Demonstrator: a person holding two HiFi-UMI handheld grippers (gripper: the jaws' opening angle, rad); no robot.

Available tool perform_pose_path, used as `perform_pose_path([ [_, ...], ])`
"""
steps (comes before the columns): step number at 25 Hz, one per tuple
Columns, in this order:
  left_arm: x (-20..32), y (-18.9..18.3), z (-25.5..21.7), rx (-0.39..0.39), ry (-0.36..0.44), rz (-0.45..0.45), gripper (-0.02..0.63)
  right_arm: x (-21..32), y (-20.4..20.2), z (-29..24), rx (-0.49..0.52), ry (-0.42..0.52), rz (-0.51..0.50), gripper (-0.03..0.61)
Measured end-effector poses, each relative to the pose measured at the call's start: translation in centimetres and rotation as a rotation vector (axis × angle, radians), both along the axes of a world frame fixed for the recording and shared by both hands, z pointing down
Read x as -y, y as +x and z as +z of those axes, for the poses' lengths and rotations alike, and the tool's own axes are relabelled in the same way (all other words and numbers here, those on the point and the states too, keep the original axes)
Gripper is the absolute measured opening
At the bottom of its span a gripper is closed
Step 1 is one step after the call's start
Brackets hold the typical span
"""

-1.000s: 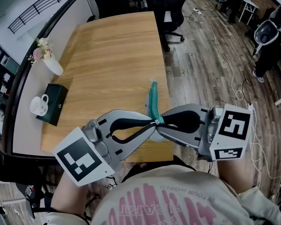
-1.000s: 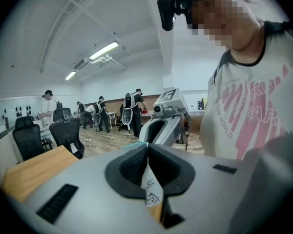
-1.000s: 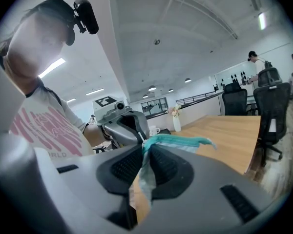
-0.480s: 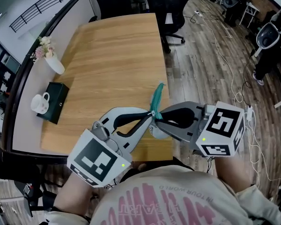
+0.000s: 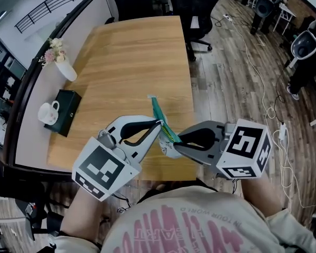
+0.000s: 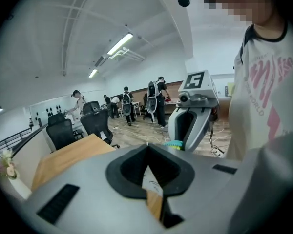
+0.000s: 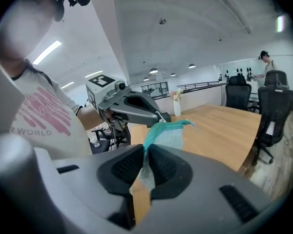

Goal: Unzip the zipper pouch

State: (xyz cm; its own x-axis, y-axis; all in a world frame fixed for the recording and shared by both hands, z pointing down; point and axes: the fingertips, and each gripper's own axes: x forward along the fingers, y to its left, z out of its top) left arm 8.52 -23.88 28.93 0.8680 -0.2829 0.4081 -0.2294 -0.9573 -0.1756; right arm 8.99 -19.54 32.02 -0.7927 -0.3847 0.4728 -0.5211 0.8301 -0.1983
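Observation:
The zipper pouch (image 5: pixel 161 124), pale with a teal zipper edge, hangs in the air over the table's near edge, between both grippers. My left gripper (image 5: pixel 159 123) is shut at the teal edge, seemingly on the zipper pull; its tips meet in the left gripper view (image 6: pixel 147 145). My right gripper (image 5: pixel 174 139) grips the pouch lower right. In the right gripper view the pouch fabric (image 7: pixel 166 133) runs between the right gripper's (image 7: pixel 146 147) pads, whose jaws are closing on it. The left gripper (image 7: pixel 132 106) shows there at the far end of the teal edge.
The wooden table (image 5: pixel 131 62) lies below and ahead. On its left side stand a white vase with flowers (image 5: pixel 63 67), a white mug (image 5: pixel 48 112) and a dark green box (image 5: pixel 66 112). Office chairs (image 5: pixel 192 4) stand beyond the table. Cables cross the wooden floor (image 5: pixel 253 57) on the right.
The two gripper tips, together before, have drawn apart: the left tip has gone up and left along the teal edge. The pouch's free end has swung from the right to the left.

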Motion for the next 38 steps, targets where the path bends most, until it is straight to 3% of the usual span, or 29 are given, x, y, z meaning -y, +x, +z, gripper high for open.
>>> perform_pose_path([
  [11,1.8,-1.6,-0.2,-0.007,0.032,-0.067,0.006,-0.1,0.0,0.0,0.007,-0.001,0.000,0.040],
  [22,5.6,-5.3,-1.8,-0.044,0.076,-0.214,0.005,0.1,-0.1,1.3,-0.018,-0.025,0.005,0.040],
  [28,6.5,-6.3,-1.9,-0.050,0.083,-0.228,0.005,0.6,-0.4,1.4,-0.015,-0.034,0.006,0.040],
  [33,7.4,-7.4,-1.4,-0.066,0.068,-0.249,0.006,1.3,-0.9,1.4,0.021,-0.056,0.019,0.040],
  [38,8.3,-8.6,0.9,-0.081,-0.006,-0.277,0.006,2.6,-1.6,3.5,0.013,-0.092,0.064,0.046],
])
